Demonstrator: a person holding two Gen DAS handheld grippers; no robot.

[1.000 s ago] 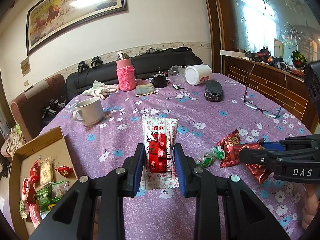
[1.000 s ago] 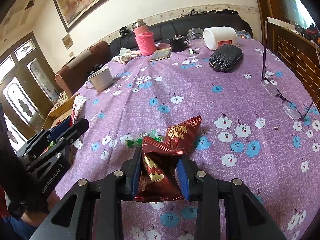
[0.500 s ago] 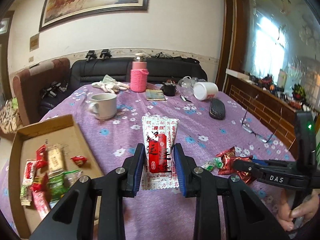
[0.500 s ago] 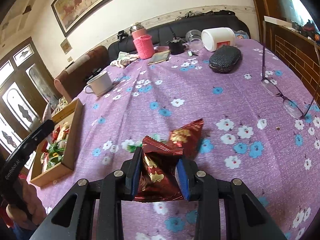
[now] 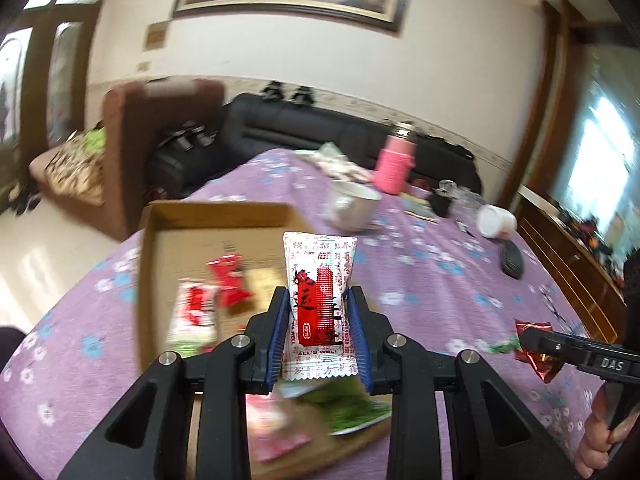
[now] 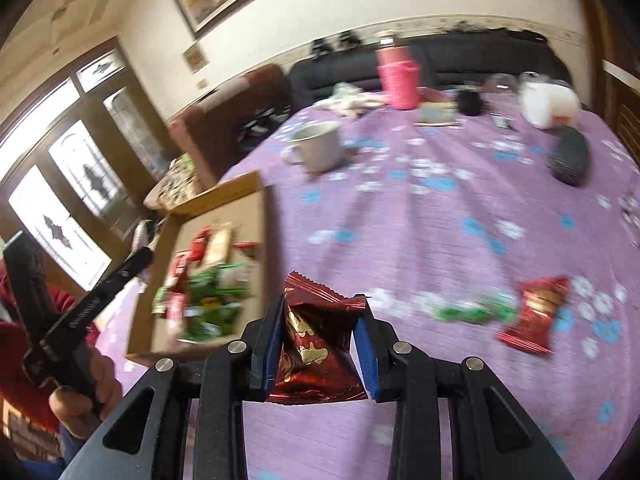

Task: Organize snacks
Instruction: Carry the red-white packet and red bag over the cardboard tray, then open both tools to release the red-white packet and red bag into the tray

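My left gripper (image 5: 319,300) is shut on a white and red snack packet (image 5: 319,304), held upright above the cardboard box (image 5: 176,236), which has several snack packets lying in it. My right gripper (image 6: 320,312) is shut on a dark red foil snack packet (image 6: 316,348), held over the purple tablecloth just right of the cardboard box (image 6: 244,200). On the cloth to the right lie another red foil packet (image 6: 534,314) and a green wrapped candy (image 6: 472,312). In the left wrist view the right gripper (image 5: 532,340) shows at the right with its red foil packet (image 5: 538,356).
A white mug (image 6: 320,146), a pink flask (image 6: 398,76), a white jar (image 6: 550,104), a black case (image 6: 568,156) and a folded cloth (image 6: 352,100) stand farther back on the table (image 6: 440,216). A dark sofa (image 5: 304,132) and a brown armchair (image 5: 132,148) lie beyond.
Both grippers have swung left with their packets. The left one now hangs over the box; the right one has lifted its foil packet away from the other red packet and the green candy.
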